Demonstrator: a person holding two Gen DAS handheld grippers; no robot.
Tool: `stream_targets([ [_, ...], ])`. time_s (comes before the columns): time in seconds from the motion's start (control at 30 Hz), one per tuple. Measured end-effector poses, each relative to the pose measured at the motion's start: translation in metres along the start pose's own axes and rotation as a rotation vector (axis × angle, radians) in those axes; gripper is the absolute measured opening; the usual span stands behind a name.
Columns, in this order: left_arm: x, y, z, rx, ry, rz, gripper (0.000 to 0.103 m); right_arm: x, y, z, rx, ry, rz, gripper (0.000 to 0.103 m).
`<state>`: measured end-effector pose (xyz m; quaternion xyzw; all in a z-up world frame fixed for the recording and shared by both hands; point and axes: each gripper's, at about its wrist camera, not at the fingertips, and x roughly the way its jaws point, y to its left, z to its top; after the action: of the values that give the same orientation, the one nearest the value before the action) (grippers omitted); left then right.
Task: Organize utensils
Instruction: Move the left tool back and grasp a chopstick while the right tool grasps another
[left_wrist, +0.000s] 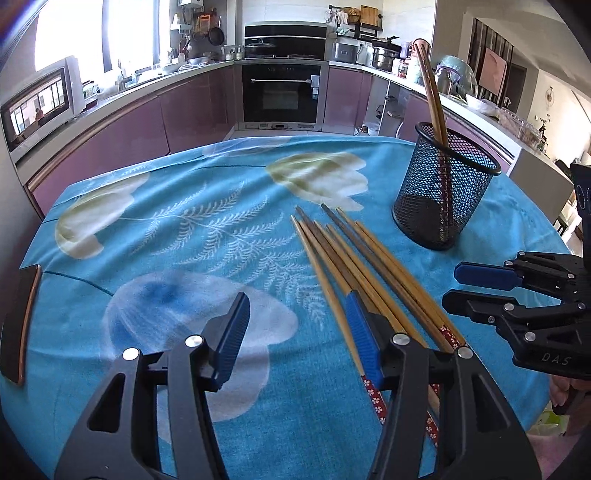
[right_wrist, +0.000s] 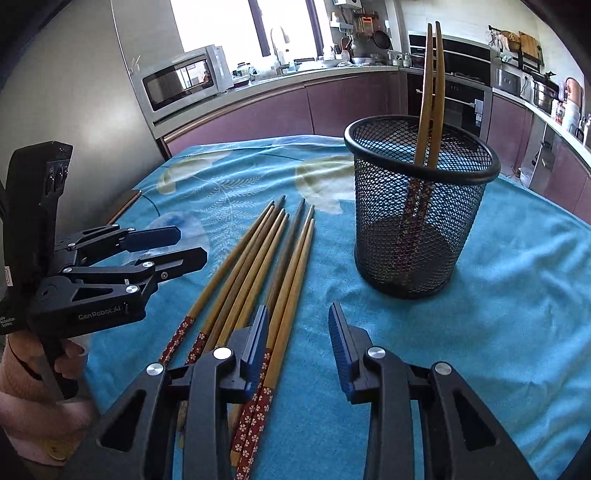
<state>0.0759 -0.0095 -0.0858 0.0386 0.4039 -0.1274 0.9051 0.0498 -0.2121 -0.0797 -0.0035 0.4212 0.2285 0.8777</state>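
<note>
1. Left wrist view: left gripper (left_wrist: 295, 325) low over the blue floral cloth of the tabletop (left_wrist: 166, 221), jaws apart, nothing between the pads; one pad just over the handle ends of the loose chopsticks (left_wrist: 354, 258).
2. Same view: loose chopsticks fanned at 12 to 1 o'clock of that gripper, tips pointing away, patterned red handles nearest the camera. Black mesh holder (left_wrist: 443, 192) upright at 1 o'clock, well beyond the fan, two chopsticks in the holder (left_wrist: 430, 85) leaning against its rim.
3. Same view: right gripper (left_wrist: 452, 284) at 3 o'clock, jaws parted, empty.
4. Right wrist view: right gripper (right_wrist: 299, 328) above the patterned handles, jaws apart and gripping nothing; left pad over the fan, right pad over bare cloth. Holder at 1 o'clock, near; left gripper at 9 o'clock, held by a hand (right_wrist: 62, 350).
5. Step in hand, by judgement: picking from the pile. Best done by shifting toward 11 o'clock to straddle one or two sticks, closing near the handle end, lifting clear of the neighbours, then tilting upright before lowering into the holder without nudging its rim.
</note>
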Motion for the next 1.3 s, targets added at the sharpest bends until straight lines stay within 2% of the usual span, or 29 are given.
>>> stream_targets([
  [0.53, 0.014, -0.01, 0.0, 0.027, 0.035, -0.005, 0.05, 0.011, -0.001, -0.004, 0.012, 0.034, -0.014, 0.027],
  [0.77, 0.022, -0.011, -0.002, 0.037, 0.053, -0.005, 0.047, 0.018, 0.003, -0.002, -0.012, 0.044, -0.049, 0.023],
  [1.0, 0.023, -0.007, -0.002, 0.031, 0.06, -0.005, 0.033, 0.02, 0.003, -0.001, -0.011, 0.05, -0.062, 0.018],
  [1.3, 0.031, -0.008, 0.005, 0.039, 0.07, 0.01, 0.033, 0.028, 0.006, 0.007, -0.025, 0.057, -0.094, 0.019],
])
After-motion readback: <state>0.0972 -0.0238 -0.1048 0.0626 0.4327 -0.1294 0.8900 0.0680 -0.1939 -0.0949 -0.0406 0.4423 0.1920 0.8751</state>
